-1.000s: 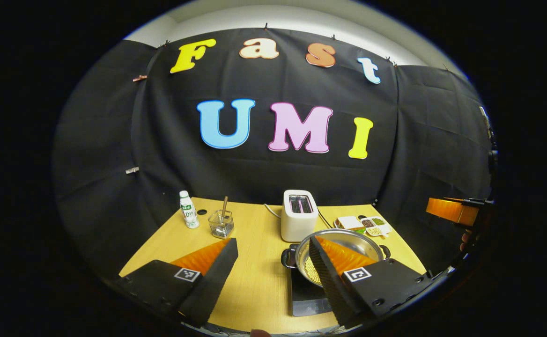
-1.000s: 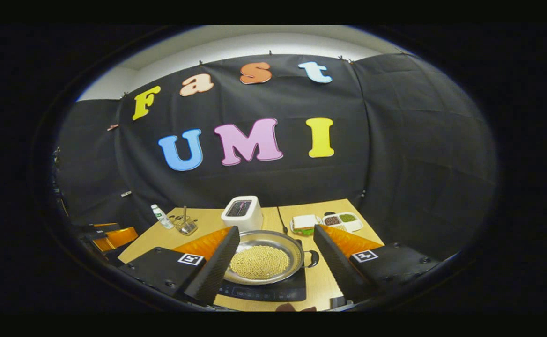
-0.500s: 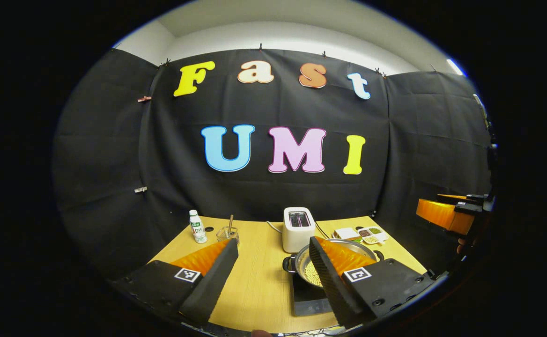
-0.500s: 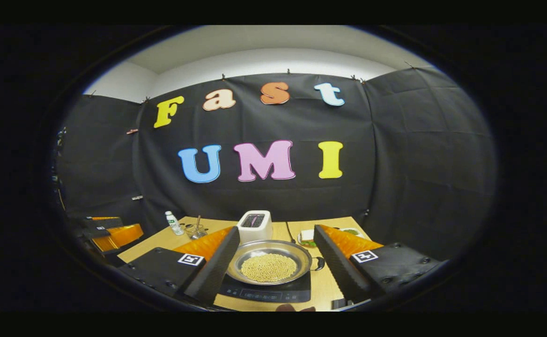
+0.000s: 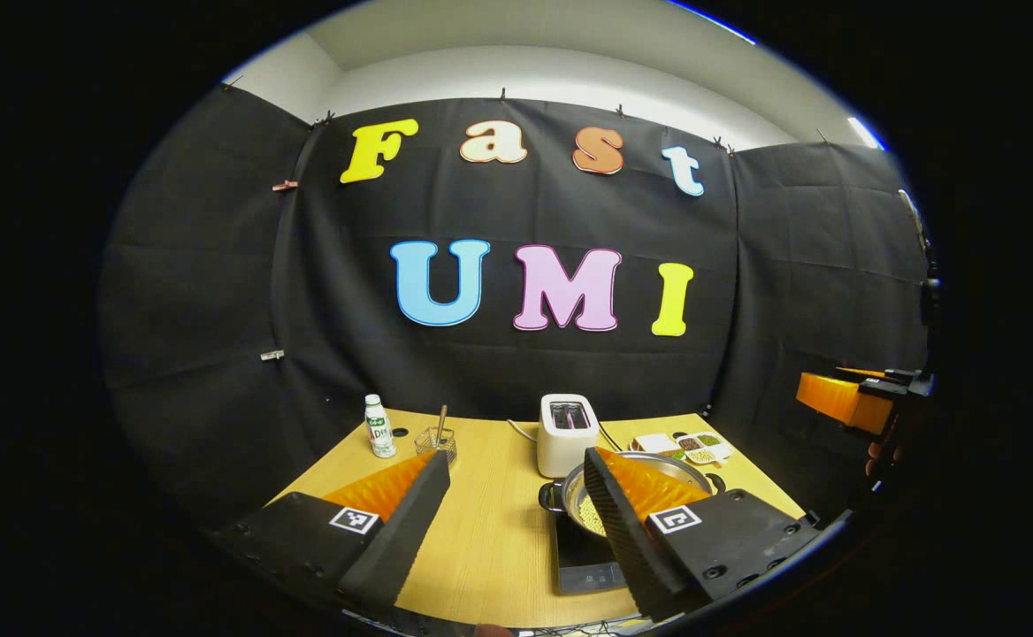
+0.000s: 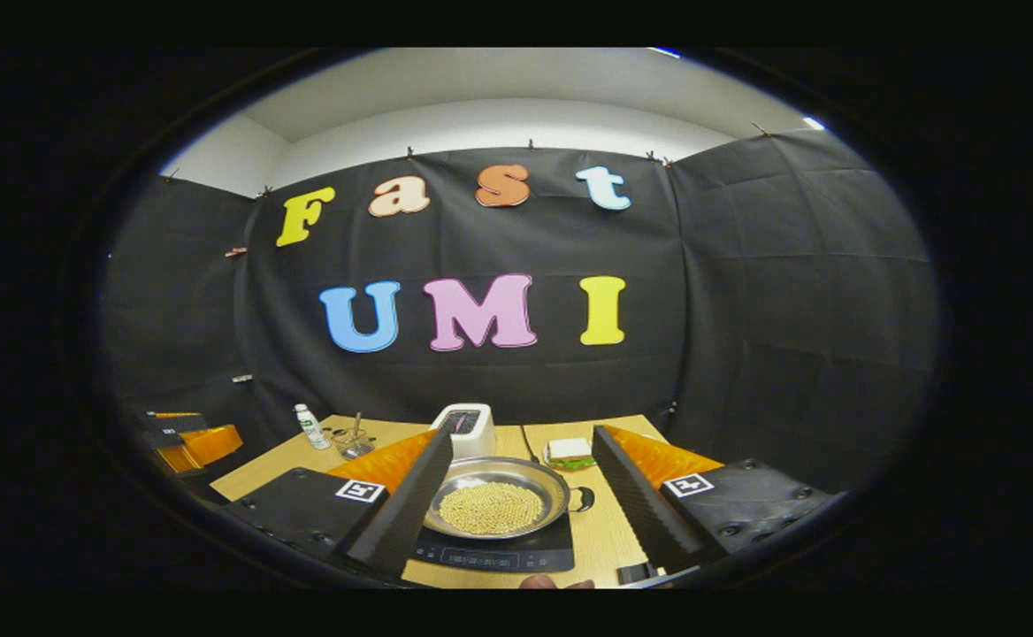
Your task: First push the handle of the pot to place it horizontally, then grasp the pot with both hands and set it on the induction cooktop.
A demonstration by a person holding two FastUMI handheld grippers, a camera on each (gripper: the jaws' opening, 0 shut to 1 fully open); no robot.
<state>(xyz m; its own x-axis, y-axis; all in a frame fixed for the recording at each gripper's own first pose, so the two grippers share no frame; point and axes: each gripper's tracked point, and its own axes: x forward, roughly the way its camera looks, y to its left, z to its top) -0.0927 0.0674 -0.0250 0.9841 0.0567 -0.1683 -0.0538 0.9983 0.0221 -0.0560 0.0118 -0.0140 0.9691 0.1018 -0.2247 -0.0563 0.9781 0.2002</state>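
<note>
Both tools hang apart-fingered and empty above the near edge of the wooden table [image 6: 304, 451]: the left gripper [image 5: 516, 504] beside the pot, the right gripper [image 6: 521, 482] framing it between its fingers. The steel pot [image 6: 499, 504], filled with small yellow beans, sits on the black induction cooktop [image 6: 516, 556], one of its handles [image 6: 583, 500] jutting sideways. A toaster [image 6: 468, 429] stands just behind. By this evidence, the setting-down step looks complete; the next move appears to call only for drawing clear without nudging the pot.
</note>
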